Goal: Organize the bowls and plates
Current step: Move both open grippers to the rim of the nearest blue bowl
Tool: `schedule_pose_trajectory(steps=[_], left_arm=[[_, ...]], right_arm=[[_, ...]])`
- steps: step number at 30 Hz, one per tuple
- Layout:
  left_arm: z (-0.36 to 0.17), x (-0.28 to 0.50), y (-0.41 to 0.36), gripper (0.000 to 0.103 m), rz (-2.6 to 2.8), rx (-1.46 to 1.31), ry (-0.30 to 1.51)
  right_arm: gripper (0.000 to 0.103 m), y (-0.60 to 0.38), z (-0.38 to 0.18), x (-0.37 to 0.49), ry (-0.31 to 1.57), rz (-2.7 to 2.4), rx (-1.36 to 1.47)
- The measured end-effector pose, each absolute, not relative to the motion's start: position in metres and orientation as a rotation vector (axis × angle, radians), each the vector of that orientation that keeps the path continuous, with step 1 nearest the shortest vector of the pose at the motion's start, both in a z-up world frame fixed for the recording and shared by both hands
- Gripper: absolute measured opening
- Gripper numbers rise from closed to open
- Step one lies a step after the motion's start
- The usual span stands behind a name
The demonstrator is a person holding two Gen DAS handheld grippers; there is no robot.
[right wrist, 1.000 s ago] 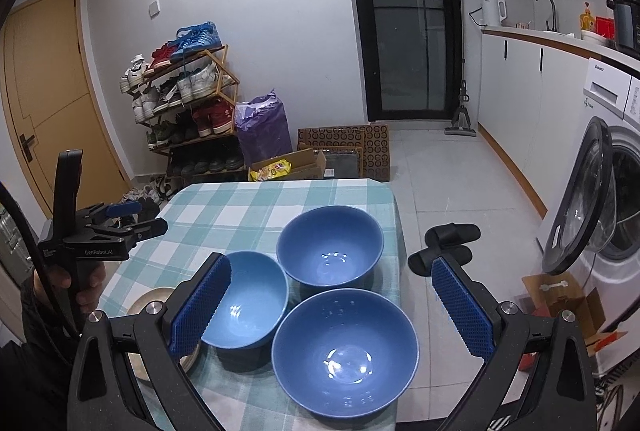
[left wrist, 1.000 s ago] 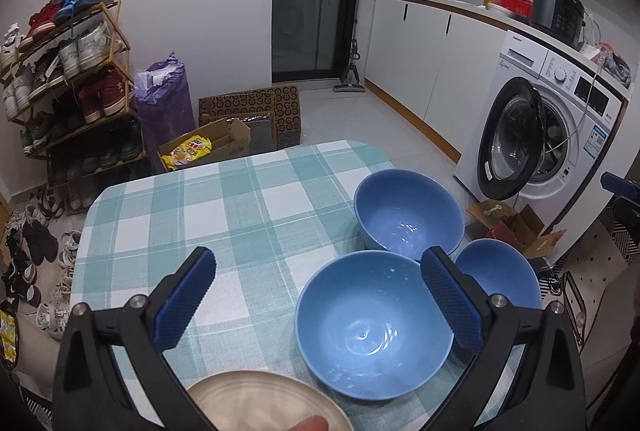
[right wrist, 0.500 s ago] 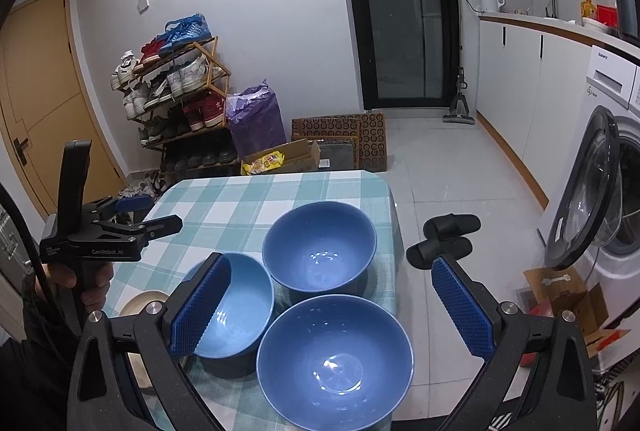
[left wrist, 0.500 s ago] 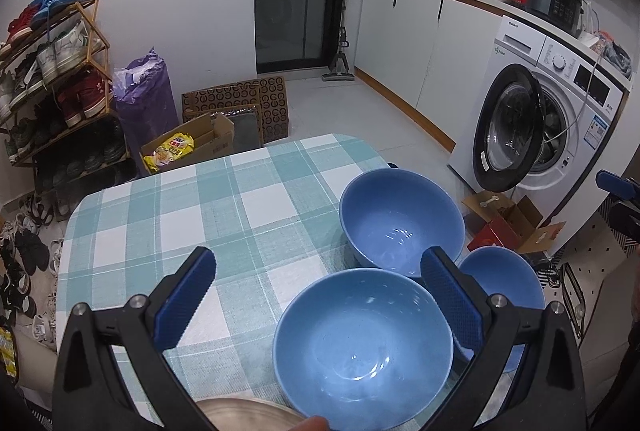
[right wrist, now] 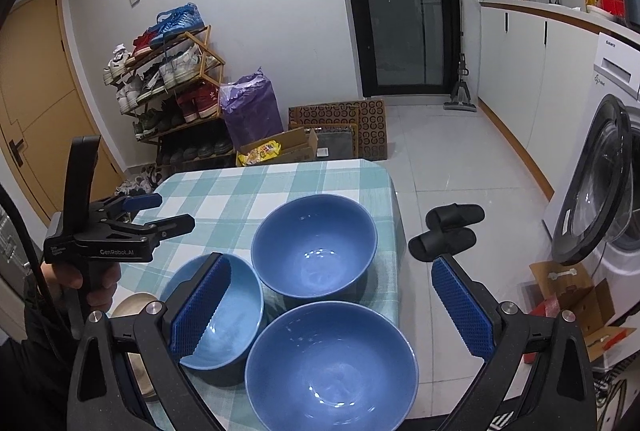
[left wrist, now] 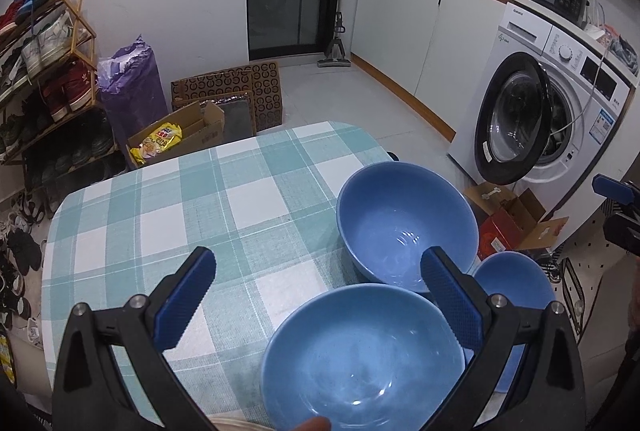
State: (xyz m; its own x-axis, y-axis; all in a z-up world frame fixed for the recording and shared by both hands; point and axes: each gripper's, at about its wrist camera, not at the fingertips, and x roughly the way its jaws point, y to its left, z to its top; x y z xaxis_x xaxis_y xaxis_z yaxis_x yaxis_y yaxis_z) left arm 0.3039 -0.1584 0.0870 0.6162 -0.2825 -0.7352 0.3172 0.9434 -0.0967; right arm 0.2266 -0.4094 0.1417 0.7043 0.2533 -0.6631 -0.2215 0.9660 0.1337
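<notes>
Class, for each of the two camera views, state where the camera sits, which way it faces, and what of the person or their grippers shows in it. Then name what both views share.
Left wrist view: sits on the left gripper, looking down across the checked table toward the washing machine; its own open blue fingers show.
Right wrist view: sits on the right gripper, facing the shoe rack and dark door; its open fingers show, plus a hand holding the left gripper.
Shared: three blue bowls, the table, a beige plate.

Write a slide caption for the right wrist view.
Open right hand-held gripper above three empty blue bowls on a checked tablecloth; left hand-held gripper open alongside.
</notes>
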Motion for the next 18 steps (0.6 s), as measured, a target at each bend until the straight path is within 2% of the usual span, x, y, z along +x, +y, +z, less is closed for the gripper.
schedule_pose_trajectory(steps=[18], left_arm=[[0.057, 0.335, -0.175, 0.102, -0.371, 0.075, 0.896]], right_arm=[[0.102, -0.413, 0.093, 0.280, 0.827, 0.266, 0.067]])
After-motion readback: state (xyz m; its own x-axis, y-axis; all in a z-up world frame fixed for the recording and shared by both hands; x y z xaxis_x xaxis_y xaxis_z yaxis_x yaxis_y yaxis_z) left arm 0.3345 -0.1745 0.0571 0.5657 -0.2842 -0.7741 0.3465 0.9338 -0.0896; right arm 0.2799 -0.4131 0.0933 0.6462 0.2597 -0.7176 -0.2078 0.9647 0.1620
